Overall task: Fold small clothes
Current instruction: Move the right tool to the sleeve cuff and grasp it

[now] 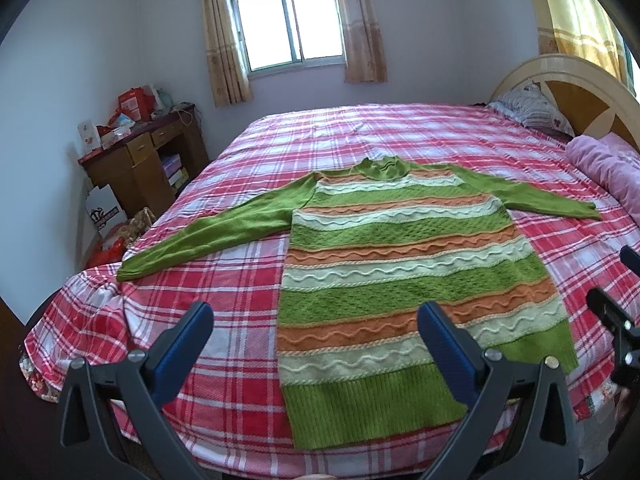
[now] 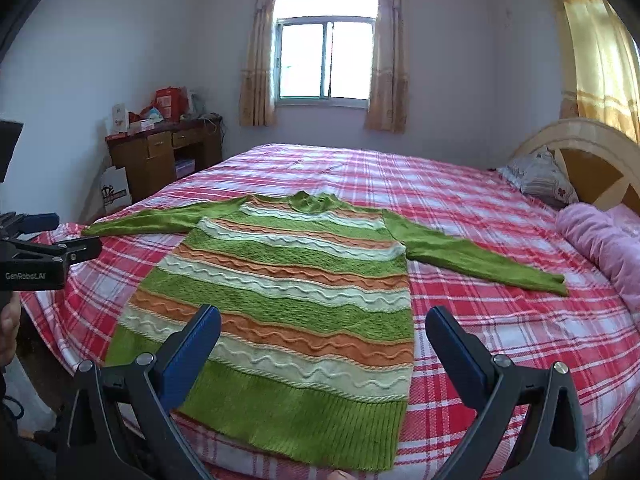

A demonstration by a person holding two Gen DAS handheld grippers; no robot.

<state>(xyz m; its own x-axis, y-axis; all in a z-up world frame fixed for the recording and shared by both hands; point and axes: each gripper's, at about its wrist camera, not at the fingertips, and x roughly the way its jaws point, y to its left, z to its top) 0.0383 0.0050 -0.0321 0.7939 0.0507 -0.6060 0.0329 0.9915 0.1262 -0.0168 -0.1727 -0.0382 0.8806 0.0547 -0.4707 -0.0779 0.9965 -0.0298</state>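
Note:
A green knitted sweater (image 1: 400,264) with orange and white wavy stripes lies flat on the bed, hem toward me, both sleeves spread out; it also shows in the right wrist view (image 2: 288,300). My left gripper (image 1: 314,318) is open and empty, above the hem's left part. My right gripper (image 2: 323,322) is open and empty, above the hem's right part. The right gripper also shows at the right edge of the left wrist view (image 1: 616,312), and the left gripper at the left edge of the right wrist view (image 2: 40,236).
The bed has a red, pink and white plaid sheet (image 1: 360,136). A rolled pink blanket (image 1: 608,164) and a pillow (image 1: 532,110) lie by the headboard on the right. A wooden desk (image 1: 144,160) with boxes stands left of the bed. A window (image 1: 288,20) is in the far wall.

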